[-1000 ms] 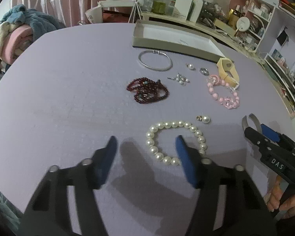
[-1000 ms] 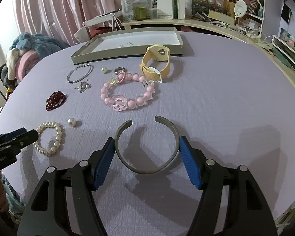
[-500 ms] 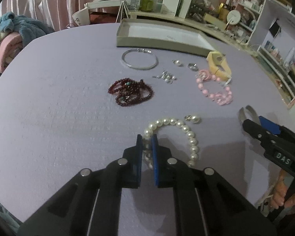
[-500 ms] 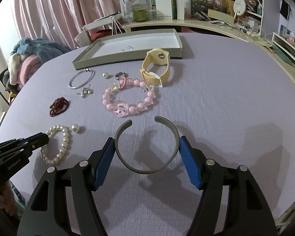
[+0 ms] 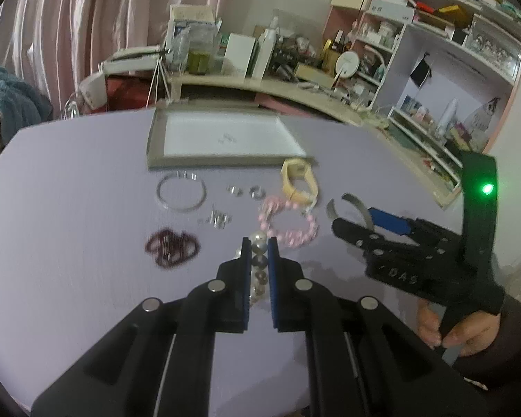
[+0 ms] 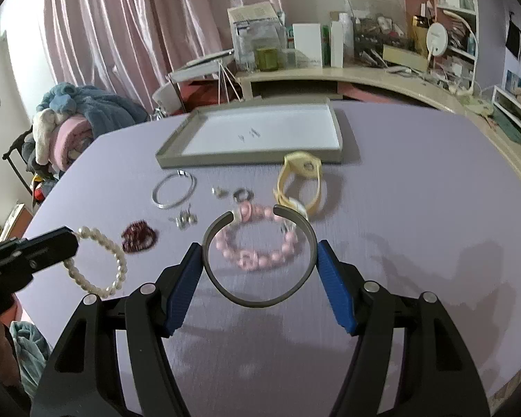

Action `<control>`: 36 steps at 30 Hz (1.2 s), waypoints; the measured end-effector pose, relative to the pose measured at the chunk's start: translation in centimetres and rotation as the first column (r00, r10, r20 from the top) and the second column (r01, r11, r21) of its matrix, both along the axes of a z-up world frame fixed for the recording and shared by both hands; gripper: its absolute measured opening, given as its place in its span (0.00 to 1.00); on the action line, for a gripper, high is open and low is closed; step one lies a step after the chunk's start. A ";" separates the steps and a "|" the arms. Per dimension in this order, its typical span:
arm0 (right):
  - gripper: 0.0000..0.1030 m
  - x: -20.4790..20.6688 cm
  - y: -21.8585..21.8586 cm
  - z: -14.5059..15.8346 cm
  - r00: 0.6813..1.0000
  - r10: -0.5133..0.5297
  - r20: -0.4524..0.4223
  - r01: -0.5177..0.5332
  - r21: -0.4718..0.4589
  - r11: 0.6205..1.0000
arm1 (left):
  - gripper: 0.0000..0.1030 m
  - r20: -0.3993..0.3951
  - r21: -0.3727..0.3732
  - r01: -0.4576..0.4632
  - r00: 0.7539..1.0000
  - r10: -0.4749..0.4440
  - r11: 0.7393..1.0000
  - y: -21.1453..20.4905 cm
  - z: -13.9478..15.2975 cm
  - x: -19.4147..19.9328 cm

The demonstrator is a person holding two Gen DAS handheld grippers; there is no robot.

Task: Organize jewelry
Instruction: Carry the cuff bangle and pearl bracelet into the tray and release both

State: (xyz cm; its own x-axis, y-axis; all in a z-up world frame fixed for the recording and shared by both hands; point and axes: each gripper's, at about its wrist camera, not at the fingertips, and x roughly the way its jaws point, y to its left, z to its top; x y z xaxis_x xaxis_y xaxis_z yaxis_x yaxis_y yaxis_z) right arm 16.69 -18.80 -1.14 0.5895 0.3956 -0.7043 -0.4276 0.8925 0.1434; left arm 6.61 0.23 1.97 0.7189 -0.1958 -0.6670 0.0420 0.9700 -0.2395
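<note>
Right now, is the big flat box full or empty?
Nearly empty. The tray shows a bare white floor with only a few tiny specks; I cannot tell what those are. All bracelets lie outside it or hang from a gripper.

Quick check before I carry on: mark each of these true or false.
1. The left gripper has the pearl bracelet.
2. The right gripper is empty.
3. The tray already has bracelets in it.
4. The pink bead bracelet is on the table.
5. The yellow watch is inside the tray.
1. True. The left gripper is shut on the pearl bracelet, which hangs from it clear of the table.
2. False. The right gripper is shut on the grey open cuff bangle.
3. False. The tray holds no bracelet; only a few tiny marks show on its white floor.
4. True. The pink bead bracelet lies on the table.
5. False. The yellow watch sits on the table in front of the tray.
</note>
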 end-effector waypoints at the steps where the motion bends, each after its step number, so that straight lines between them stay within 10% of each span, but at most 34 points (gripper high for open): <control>1: 0.66 0.3 0.1 0.3 1.000 0.002 0.005 -0.002 0.002 1.000 | 0.09 0.011 0.000 -0.003 1.000 0.003 1.000 0.1 0.8 0.4; 23: 0.66 13.8 4.2 6.3 0.993 -0.019 0.120 0.022 -0.017 1.000 | 0.09 0.051 0.042 -0.032 0.998 0.029 0.999 5.9 8.0 18.2; 36: 0.66 25.4 9.5 -2.0 0.991 -0.018 -0.130 -0.001 -0.143 0.990 | 0.09 -0.025 0.061 -0.027 0.999 0.029 0.998 8.3 3.9 28.2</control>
State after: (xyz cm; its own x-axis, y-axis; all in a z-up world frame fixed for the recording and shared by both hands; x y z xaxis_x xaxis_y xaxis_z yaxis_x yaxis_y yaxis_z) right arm 42.07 -9.28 -3.16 0.4914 0.2813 -0.8242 -0.4060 0.9113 0.0690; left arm 34.78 8.52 5.91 0.7060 -0.1346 -0.6953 0.0091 0.9834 -0.1811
